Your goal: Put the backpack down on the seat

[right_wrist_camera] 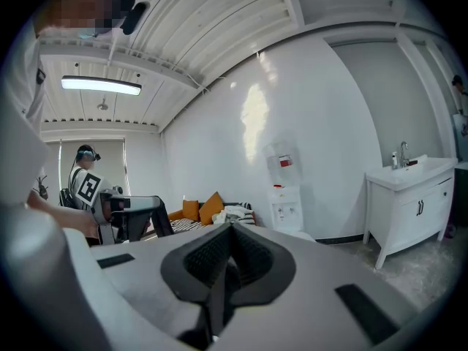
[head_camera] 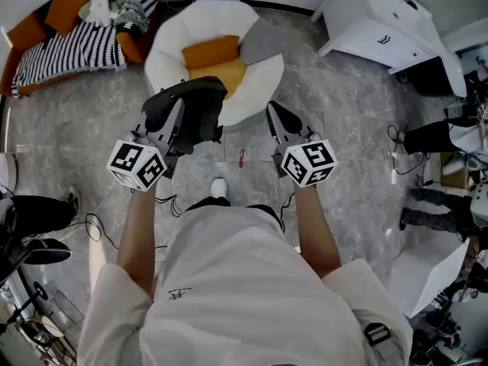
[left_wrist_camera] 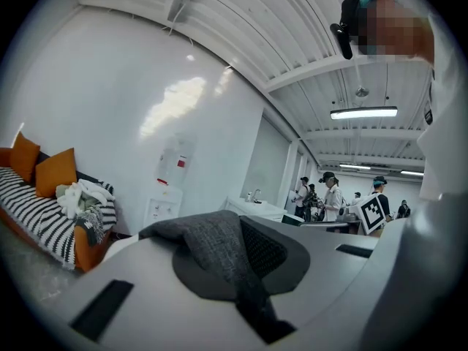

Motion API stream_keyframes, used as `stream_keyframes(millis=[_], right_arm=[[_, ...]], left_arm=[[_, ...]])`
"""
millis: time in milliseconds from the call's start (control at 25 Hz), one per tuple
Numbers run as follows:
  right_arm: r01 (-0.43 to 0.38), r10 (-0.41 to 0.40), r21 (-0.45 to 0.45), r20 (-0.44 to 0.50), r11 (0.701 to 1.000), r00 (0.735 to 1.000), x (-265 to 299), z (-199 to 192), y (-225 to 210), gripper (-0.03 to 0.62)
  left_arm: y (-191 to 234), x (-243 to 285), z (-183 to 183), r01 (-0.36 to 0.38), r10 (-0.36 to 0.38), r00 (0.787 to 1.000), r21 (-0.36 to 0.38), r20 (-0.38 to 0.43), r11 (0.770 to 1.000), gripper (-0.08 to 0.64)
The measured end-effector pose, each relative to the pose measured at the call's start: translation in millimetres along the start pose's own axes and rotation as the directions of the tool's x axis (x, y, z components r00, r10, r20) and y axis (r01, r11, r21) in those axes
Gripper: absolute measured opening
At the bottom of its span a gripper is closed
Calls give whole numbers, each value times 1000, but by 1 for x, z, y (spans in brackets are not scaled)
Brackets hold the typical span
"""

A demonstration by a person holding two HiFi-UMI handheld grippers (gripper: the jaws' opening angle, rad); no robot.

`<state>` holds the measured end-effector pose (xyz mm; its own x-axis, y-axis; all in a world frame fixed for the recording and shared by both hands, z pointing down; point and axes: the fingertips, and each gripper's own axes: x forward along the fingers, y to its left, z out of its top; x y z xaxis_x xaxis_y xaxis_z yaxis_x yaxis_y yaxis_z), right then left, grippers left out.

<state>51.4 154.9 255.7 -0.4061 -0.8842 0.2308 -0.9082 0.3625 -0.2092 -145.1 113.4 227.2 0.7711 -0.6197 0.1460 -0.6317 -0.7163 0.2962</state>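
A dark grey backpack hangs in front of me, just before the near rim of a round white armchair. My left gripper is shut on the backpack; in the left gripper view its grey fabric lies pinched between the jaws of the left gripper. An orange cushion, a yellow one and a grey one lie on the seat. My right gripper floats to the right of the backpack, shut and empty. The right gripper shows its jaws together with nothing between them.
A striped sofa with orange pillows and a heap of clothes stands at the back left. A white sink cabinet stands at the back right. People and cables are at the right. A water dispenser stands against the wall.
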Motion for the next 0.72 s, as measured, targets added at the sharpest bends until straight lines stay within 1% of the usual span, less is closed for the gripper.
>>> stream_keyframes(millis=[160,280,400,720], right_arm=[[8,-8,-18,2,1000,1000,15,10,-7,23],[17,-17,-33,-2,999,1000,16,13,-14,23],[20,-20,-28,-2,999,1000,18,12,-20,23],[-16,17,-30,5,999,1000,45,18,-27,23]], left_arm=[[12,11,9,19,-19,1000,6,1,1000,29],[12,19,14,29,-29,1000,16,8,999,29],[11,29,18,38,-38,999,28,12,999,29],[26,43,23,13,-13,1000,29,23,1000,29]])
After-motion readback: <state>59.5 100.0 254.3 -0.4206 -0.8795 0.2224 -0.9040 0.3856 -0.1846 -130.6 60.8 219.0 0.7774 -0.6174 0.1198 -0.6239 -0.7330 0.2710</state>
